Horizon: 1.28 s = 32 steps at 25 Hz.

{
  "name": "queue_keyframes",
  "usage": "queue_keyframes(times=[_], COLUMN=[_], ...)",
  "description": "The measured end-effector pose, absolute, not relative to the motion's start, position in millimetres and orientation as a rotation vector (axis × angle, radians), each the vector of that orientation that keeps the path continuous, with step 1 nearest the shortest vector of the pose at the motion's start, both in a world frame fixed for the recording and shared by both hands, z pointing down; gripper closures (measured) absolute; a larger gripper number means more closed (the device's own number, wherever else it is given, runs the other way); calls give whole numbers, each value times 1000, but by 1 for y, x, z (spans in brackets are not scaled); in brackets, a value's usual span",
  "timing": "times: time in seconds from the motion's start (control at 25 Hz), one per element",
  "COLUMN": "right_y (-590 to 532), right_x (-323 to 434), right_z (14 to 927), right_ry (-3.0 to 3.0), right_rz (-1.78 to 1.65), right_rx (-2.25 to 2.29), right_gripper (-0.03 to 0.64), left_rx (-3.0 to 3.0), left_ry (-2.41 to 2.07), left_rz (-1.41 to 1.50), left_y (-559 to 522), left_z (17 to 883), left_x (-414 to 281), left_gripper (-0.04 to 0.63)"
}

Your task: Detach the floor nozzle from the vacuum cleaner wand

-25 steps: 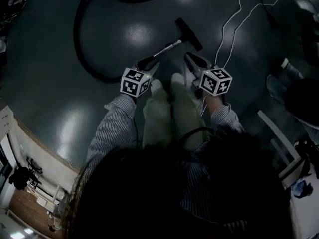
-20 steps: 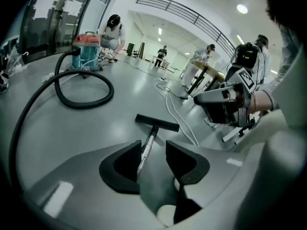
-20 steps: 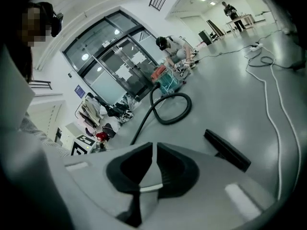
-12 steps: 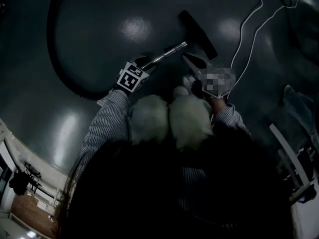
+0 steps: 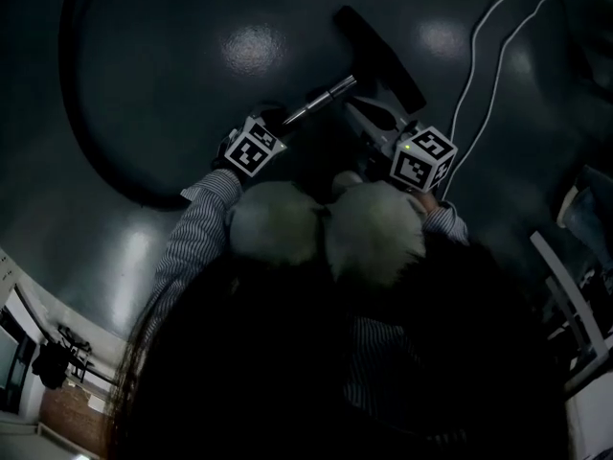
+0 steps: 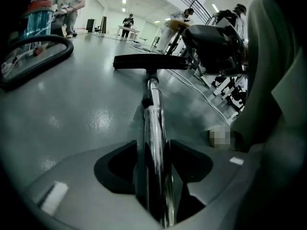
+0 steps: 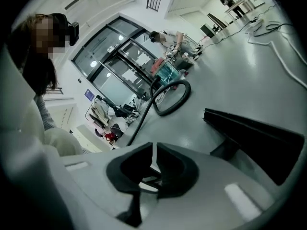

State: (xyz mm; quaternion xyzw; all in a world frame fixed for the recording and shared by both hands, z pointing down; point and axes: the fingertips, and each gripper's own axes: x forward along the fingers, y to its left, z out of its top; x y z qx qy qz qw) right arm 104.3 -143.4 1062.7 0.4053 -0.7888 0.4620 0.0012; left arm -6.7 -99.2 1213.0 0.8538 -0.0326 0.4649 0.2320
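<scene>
The chrome wand (image 5: 323,97) lies on the dark floor and ends in the black floor nozzle (image 5: 380,56). In the left gripper view the wand (image 6: 153,123) runs straight up between the jaws to the nozzle (image 6: 151,62). My left gripper (image 6: 156,162) straddles it; its jaws have just been opening and stand wide, one on each side of the tube. In the head view that gripper (image 5: 285,118) sits at the wand's near end. My right gripper (image 5: 369,113) hovers beside the nozzle neck, shut on nothing (image 7: 153,164). The nozzle (image 7: 249,138) lies just to its right.
A thick black hose (image 5: 96,151) curves over the floor at left and leads to the vacuum canister (image 6: 36,18). A white cable (image 5: 479,65) trails at right. White furniture legs (image 5: 575,305) stand at far right. My knees (image 5: 326,223) are close behind the grippers.
Both grippers have dropped toward the floor as I crouched. The left one has come down over the wand's near end; the right has closed in on the nozzle.
</scene>
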Motion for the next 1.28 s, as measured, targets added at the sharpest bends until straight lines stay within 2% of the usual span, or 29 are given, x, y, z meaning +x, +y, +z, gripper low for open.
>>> queue_keyframes(times=[0.32, 0.36, 0.4, 0.84, 1.28], right_y=[-146, -145, -145, -145, -171], right_x=[113, 113, 113, 125, 127], right_z=[1067, 1068, 1069, 1085, 1042], right_ry=[-2433, -2430, -2428, -2290, -2321], right_rz=[1439, 1439, 1437, 1314, 1272], right_rx=[1319, 1312, 1304, 1373, 1432], right_gripper=[597, 597, 597, 597, 597], left_rx=[2421, 2405, 2386, 2332, 2354], left_ry=[-134, -131, -130, -146, -240], left_rz=[1285, 1280, 1269, 1240, 1133], left_y=[-93, -93, -92, -97, -137], left_z=[1213, 1213, 1212, 1213, 1165], left_x=[-10, -9, -7, -7, -13], left_gripper=[370, 375, 418, 418, 419])
